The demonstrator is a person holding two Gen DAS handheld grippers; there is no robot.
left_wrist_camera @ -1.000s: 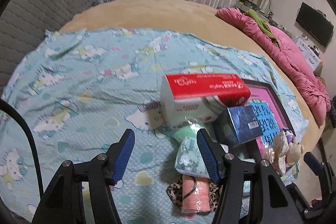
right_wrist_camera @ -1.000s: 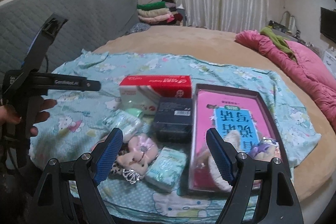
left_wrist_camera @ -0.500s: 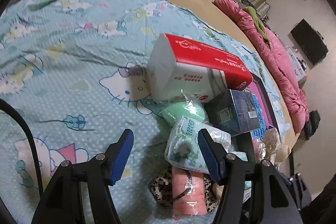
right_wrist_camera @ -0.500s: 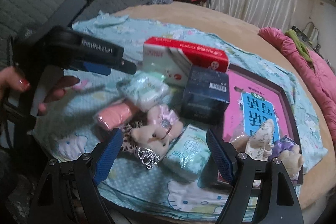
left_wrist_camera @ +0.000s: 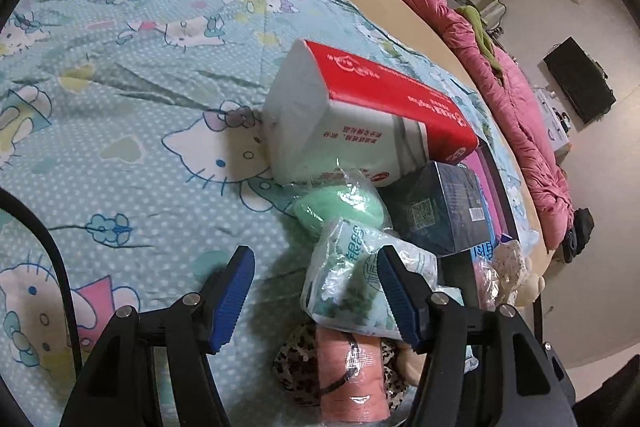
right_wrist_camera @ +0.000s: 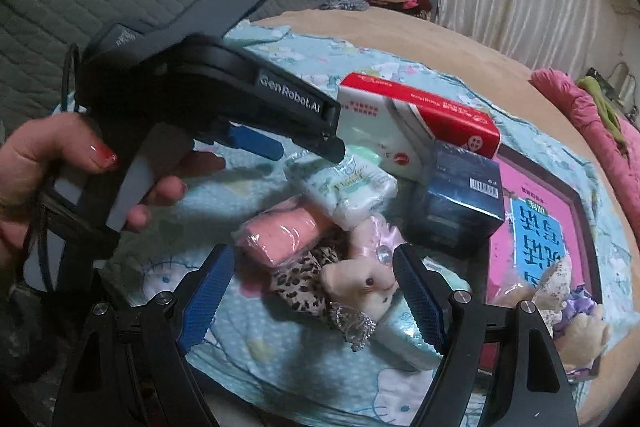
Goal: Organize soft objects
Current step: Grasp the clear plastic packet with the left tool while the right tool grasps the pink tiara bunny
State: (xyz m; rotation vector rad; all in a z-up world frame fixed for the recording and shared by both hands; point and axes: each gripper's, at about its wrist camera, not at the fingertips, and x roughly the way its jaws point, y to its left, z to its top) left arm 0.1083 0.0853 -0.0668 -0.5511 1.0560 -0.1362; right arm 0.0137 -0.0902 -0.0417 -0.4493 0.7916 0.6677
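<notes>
A heap of soft things lies on the Hello Kitty sheet [left_wrist_camera: 120, 155]: a white-green tissue pack [left_wrist_camera: 352, 279], a green sponge [left_wrist_camera: 340, 207], a pink roll [left_wrist_camera: 352, 379] on leopard cloth [left_wrist_camera: 296, 367], a plush rabbit [right_wrist_camera: 368, 283]. My left gripper [left_wrist_camera: 316, 291] is open; its right finger overlaps the tissue pack and the left finger is over bare sheet. My right gripper [right_wrist_camera: 312, 303] is open and empty, with the rabbit and leopard cloth [right_wrist_camera: 304, 287] between its fingers. The left gripper's body [right_wrist_camera: 208, 95] fills the left of the right wrist view.
A red-white tissue box [left_wrist_camera: 368, 119] and a dark blue box [left_wrist_camera: 444, 211] stand behind the heap. A pink framed board [right_wrist_camera: 540, 227] lies to the right with a plush toy [right_wrist_camera: 572, 307] on it. A pink quilt [left_wrist_camera: 516, 99] lies at the far right.
Both grippers have moved down and closer to the heap. The left gripper now reaches the tissue pack. Both stay open.
</notes>
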